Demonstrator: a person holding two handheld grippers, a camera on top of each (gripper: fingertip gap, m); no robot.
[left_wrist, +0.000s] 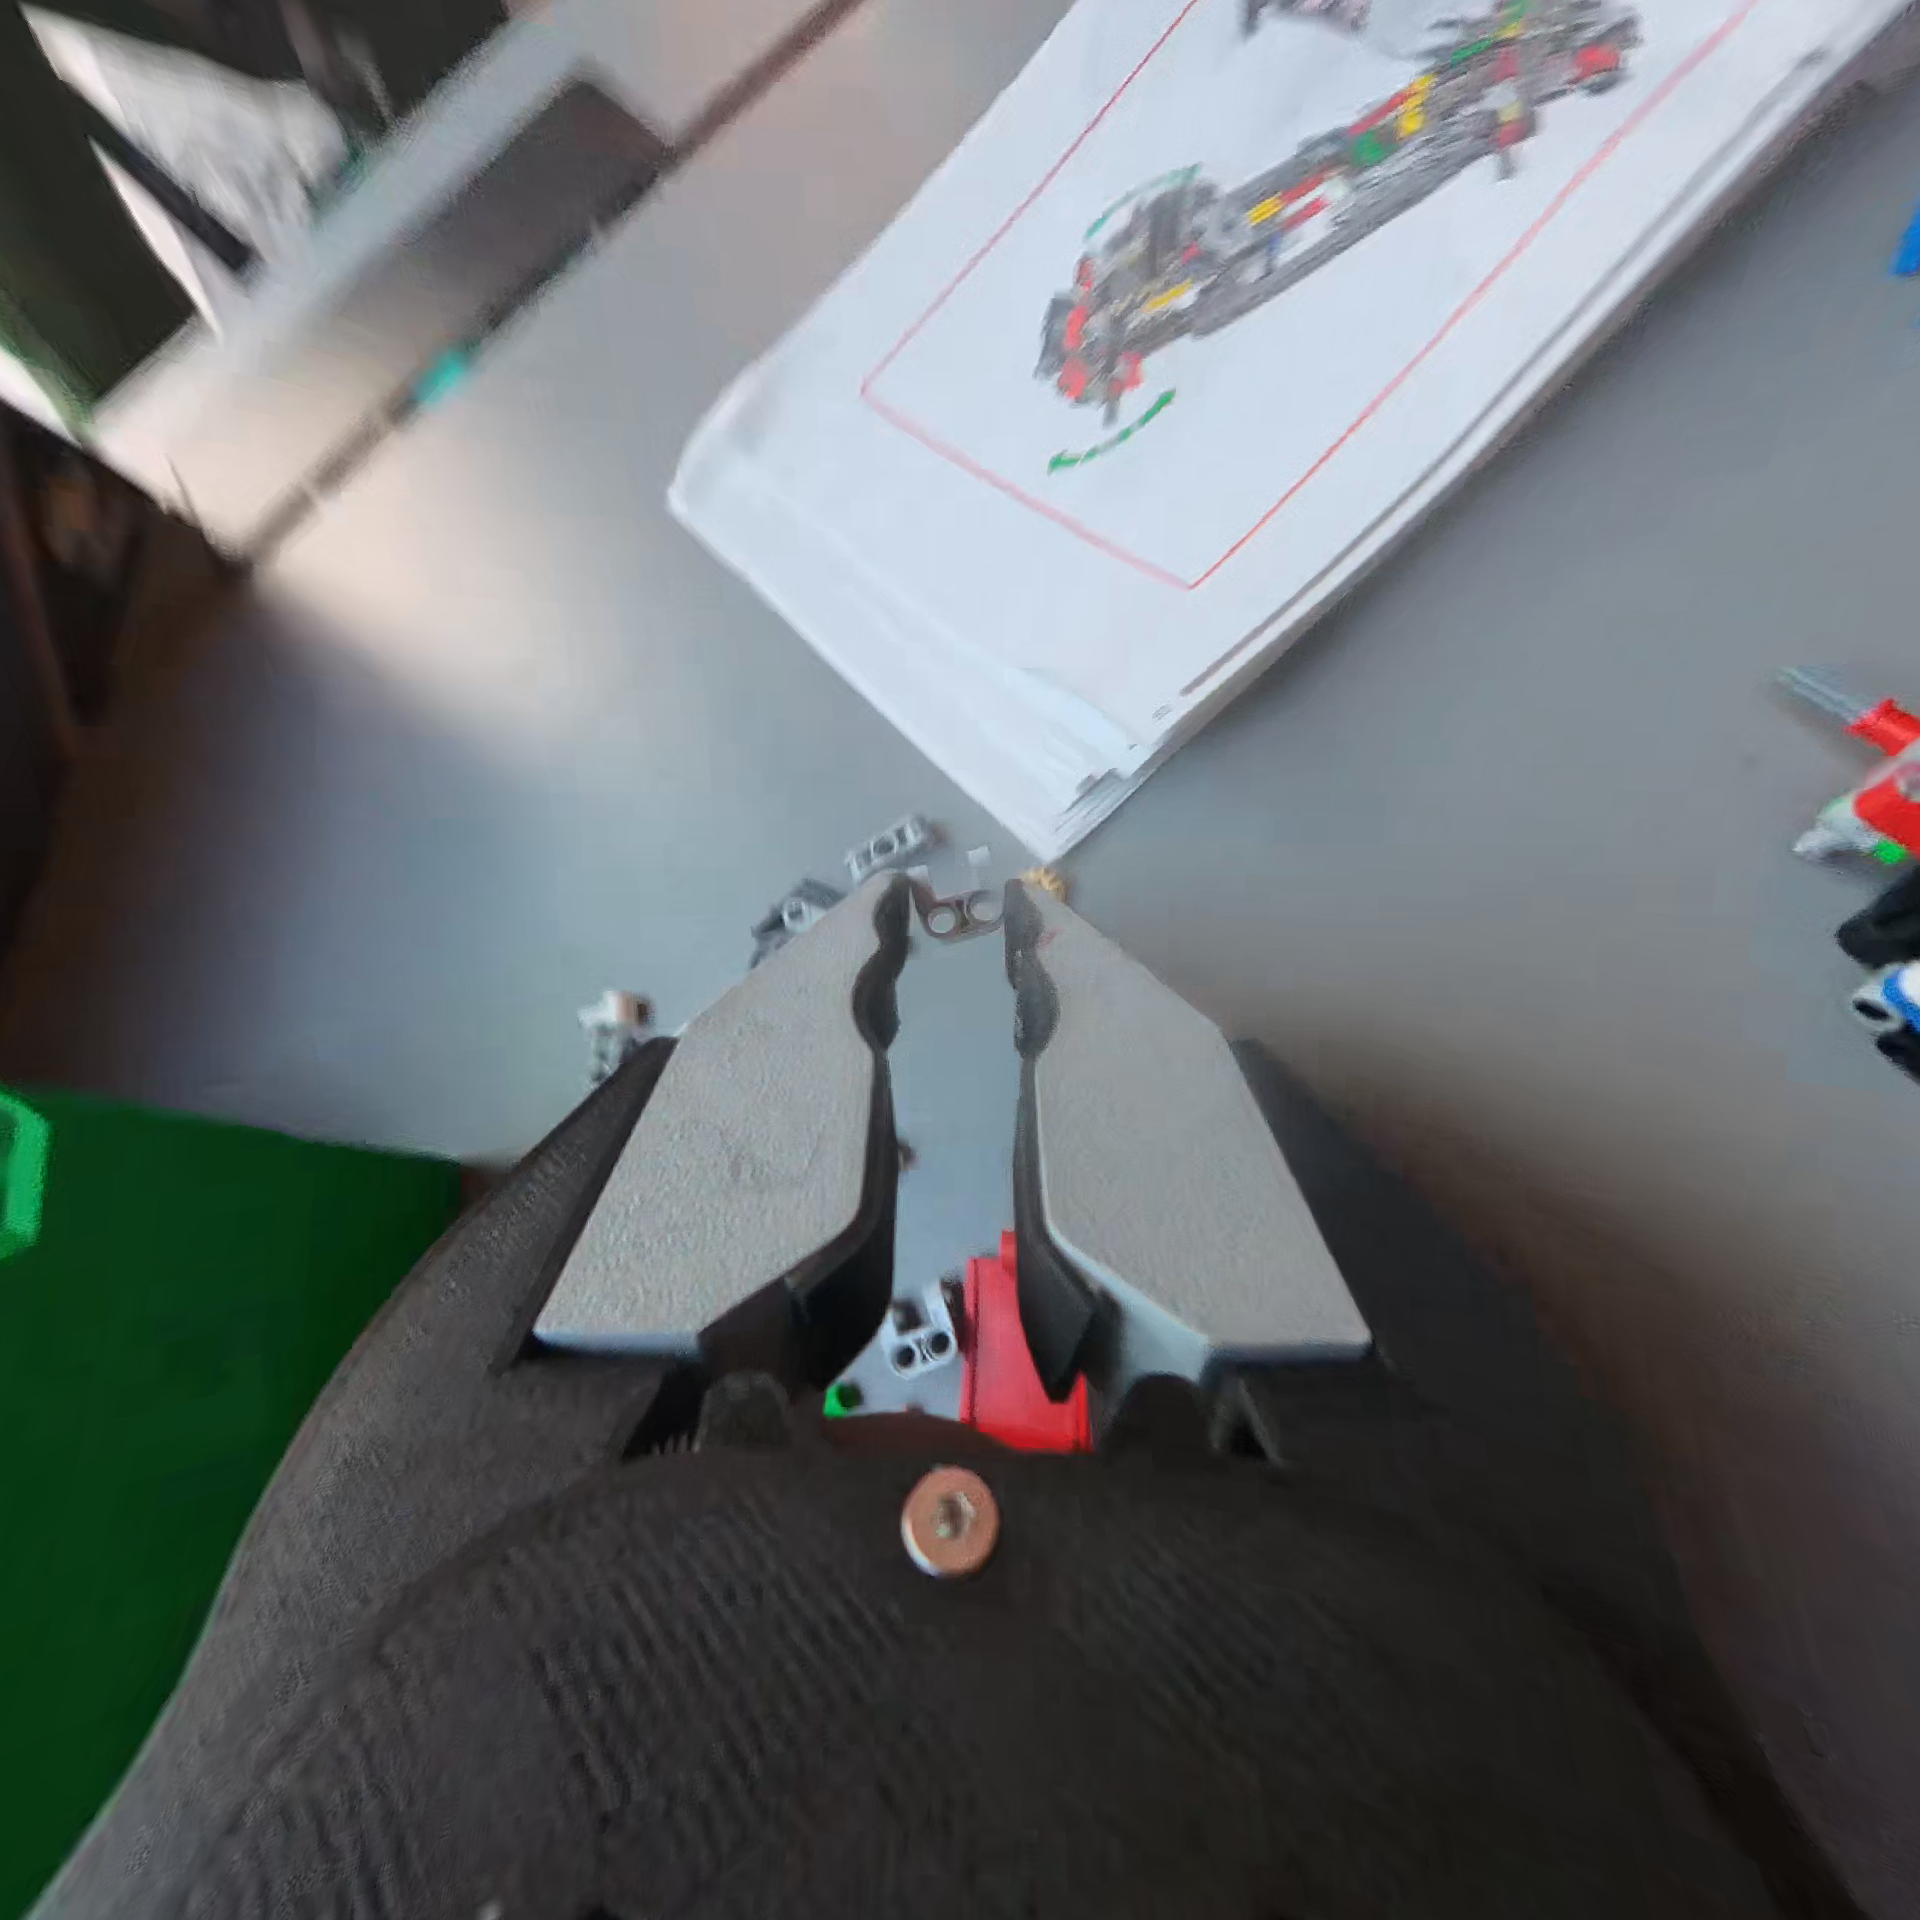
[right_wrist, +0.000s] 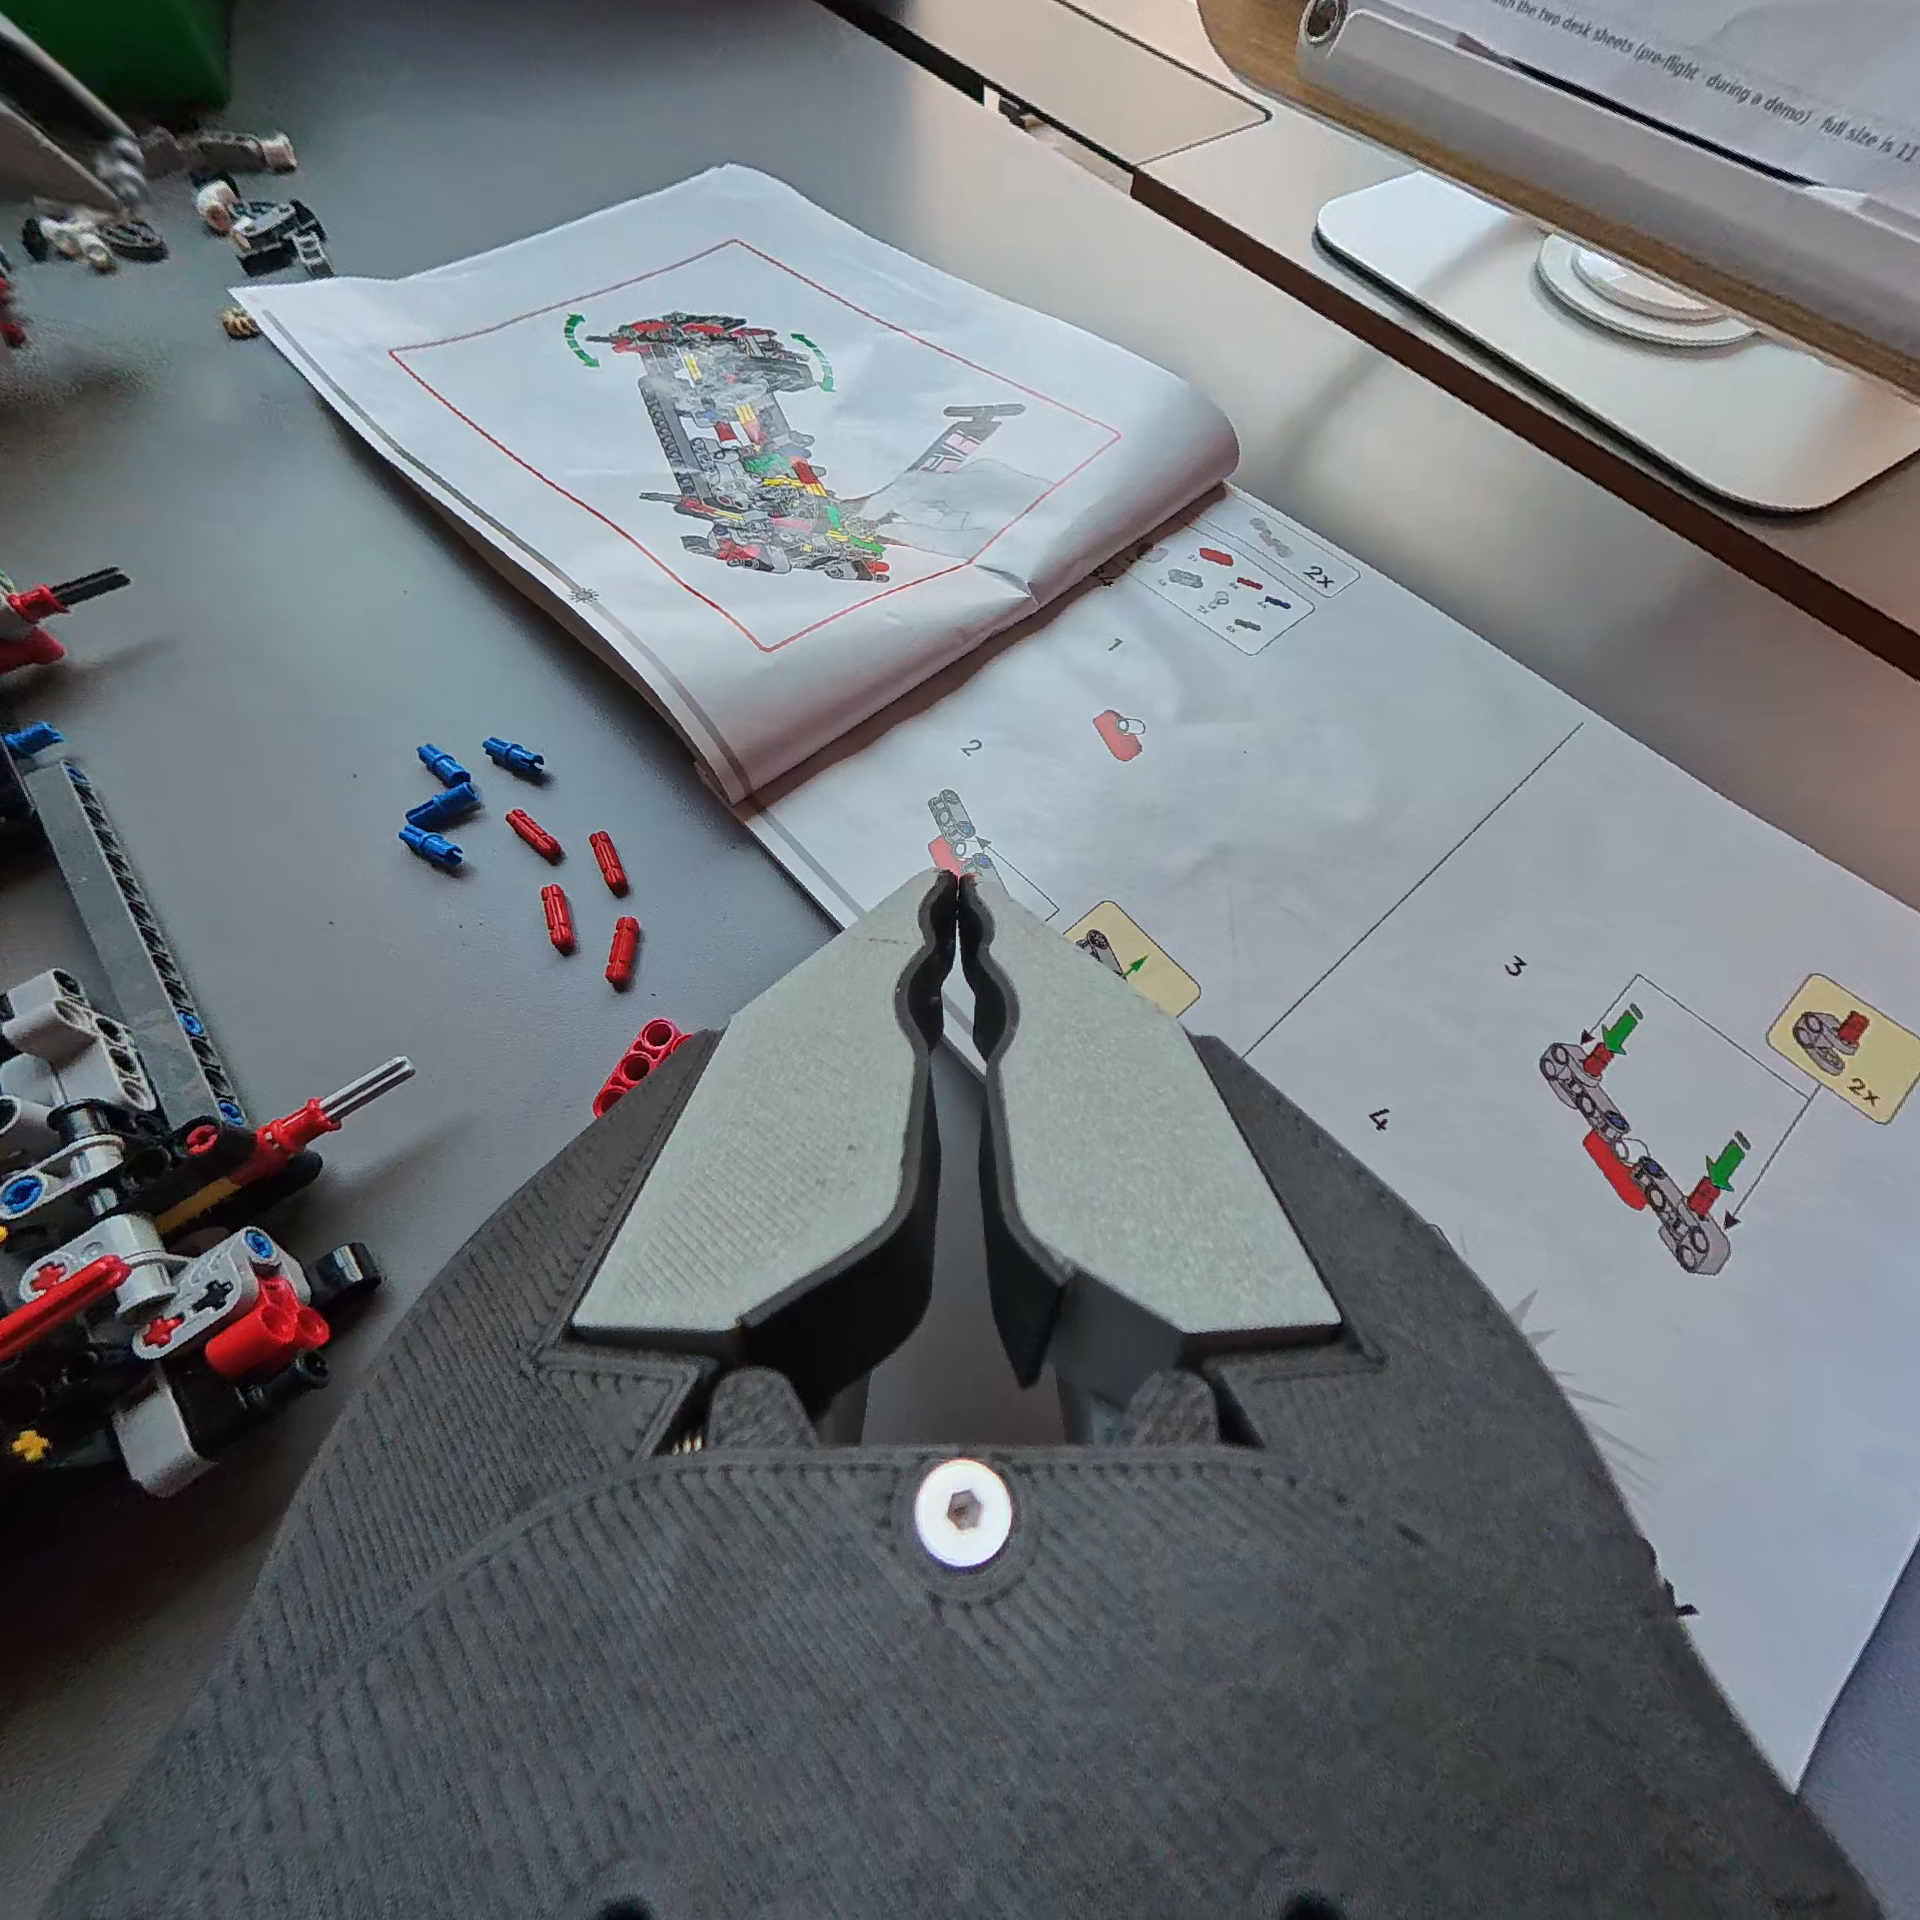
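Grey two-hole connector piece (left_wrist: 958, 914) clamped at tips of left gripper (left_wrist: 958, 906), above grey table (left_wrist: 468, 831). Right gripper (right_wrist: 956, 883) clenched bare, over open instruction booklet (right_wrist: 1351, 831), red pins (right_wrist: 582, 883) to its left.

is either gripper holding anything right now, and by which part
The left gripper pinches a small grey two-hole brick piece by its two ends, at the fingertips. The right gripper is shut with nothing in it.

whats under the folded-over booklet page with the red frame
In the right wrist view the folded page lies on the open booklet's lower page, whose building-step drawings show beyond the fold. The part beneath is covered. The page's far corner rests on the dark table.
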